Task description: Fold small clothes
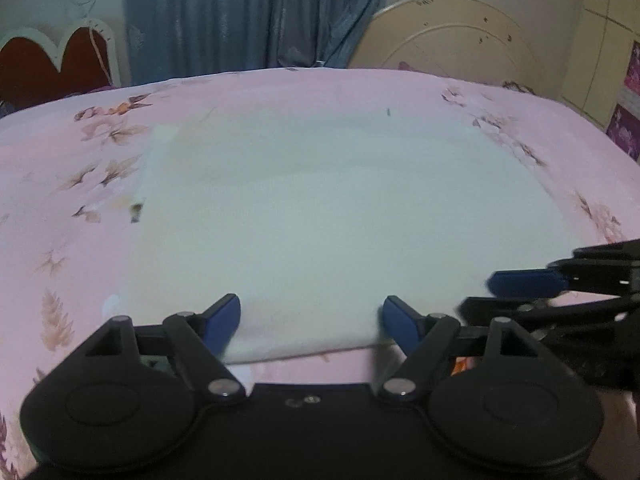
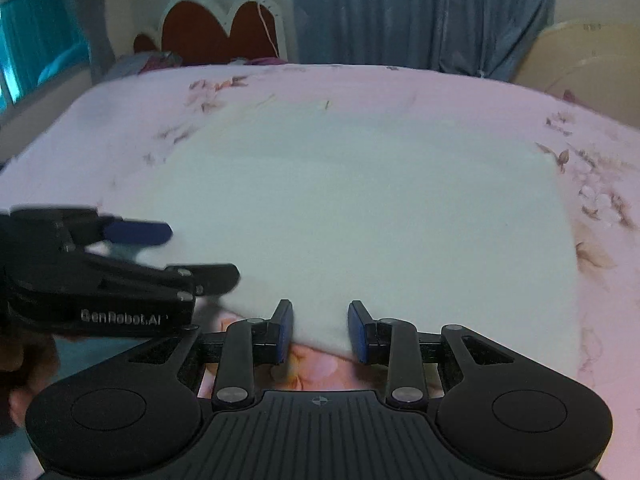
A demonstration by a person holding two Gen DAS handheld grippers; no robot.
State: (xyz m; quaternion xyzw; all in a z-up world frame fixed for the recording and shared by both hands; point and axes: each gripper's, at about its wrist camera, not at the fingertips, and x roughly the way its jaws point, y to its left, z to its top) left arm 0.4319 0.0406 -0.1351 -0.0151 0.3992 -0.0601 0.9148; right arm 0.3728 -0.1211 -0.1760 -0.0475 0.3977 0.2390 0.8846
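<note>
A white garment lies flat on the pink floral bedsheet; it also shows in the right wrist view. My left gripper is open, its blue-padded fingers either side of the garment's near edge. My right gripper is open, narrower, also straddling the near edge. The right gripper shows at the right of the left wrist view. The left gripper shows at the left of the right wrist view. Neither grips the cloth.
The bed's far edge meets blue curtains. A red heart-shaped headboard stands at the back left. A cream round panel leans at the back right. Bedsheet margins surround the garment.
</note>
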